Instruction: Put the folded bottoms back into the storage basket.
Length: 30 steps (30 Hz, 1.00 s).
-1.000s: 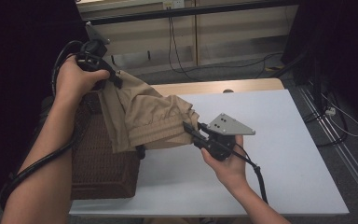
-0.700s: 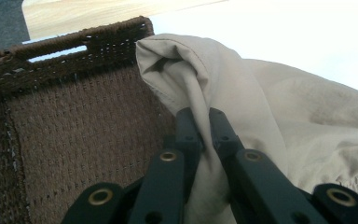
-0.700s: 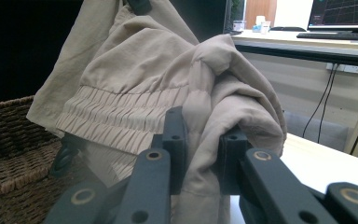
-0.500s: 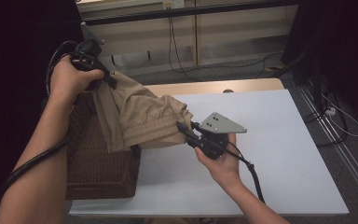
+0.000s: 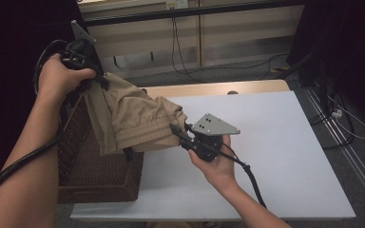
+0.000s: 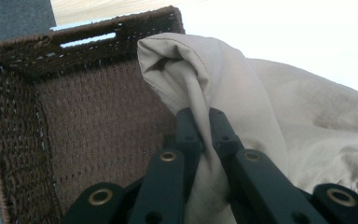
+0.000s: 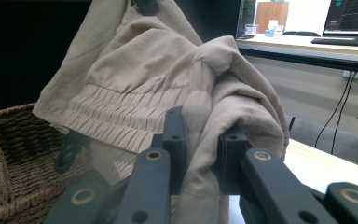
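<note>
Got both tongs clamped on the beige garment [image 5: 133, 121], left tongs [image 5: 100, 80] high at 10 o'clock, right tongs [image 5: 178, 134] lower. It hangs stretched over the wicker basket [image 5: 100, 175] on the bench [image 5: 275, 142], probably so it drops in.

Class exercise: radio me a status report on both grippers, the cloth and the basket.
Left gripper and right gripper both shut on beige fabric garment. Garment held up over brown woven wicker basket. Nothing in the way.

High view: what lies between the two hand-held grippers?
In the high view, the beige garment spans from the left hand-held gripper to the right hand-held gripper, hanging above the wicker basket. Both grippers pinch its cloth.
</note>
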Tool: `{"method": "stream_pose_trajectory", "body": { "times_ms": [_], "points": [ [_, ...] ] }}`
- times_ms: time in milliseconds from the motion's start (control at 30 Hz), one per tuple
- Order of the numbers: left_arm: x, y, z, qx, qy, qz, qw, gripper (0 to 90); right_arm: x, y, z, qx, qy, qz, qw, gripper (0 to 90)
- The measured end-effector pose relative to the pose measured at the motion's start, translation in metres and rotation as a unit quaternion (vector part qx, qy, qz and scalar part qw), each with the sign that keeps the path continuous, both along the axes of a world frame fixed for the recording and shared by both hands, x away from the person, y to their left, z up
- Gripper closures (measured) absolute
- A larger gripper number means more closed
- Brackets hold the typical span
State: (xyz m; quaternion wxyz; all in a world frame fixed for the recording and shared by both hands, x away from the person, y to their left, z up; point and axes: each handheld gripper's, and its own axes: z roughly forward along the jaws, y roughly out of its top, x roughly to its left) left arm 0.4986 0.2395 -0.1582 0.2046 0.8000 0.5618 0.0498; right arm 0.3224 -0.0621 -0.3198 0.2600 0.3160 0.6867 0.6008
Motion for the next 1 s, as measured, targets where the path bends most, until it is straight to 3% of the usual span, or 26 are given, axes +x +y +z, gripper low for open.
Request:
{"method": "stream_pose_trajectory", "body": {
  "times_ms": [533, 733, 1000],
  "points": [
    [0.000, 0.019, 0.001, 0.019, 0.015, 0.014, 0.9996, 85.5, 0.001, 0.021, 0.004, -0.003, -0.002, 0.012, 0.9999, 77.9],
    [0.003, 0.030, -0.004, 0.018, 0.033, 0.016, 0.9992, 85.5, 0.005, 0.027, 0.002, -0.008, 0.001, 0.021, 0.9998, 78.0],
    [0.008, 0.034, -0.012, 0.021, 0.038, 0.023, 0.9988, 85.5, 0.008, 0.033, -0.004, -0.005, 0.006, 0.028, 0.9996, 77.9]
  ]
}}
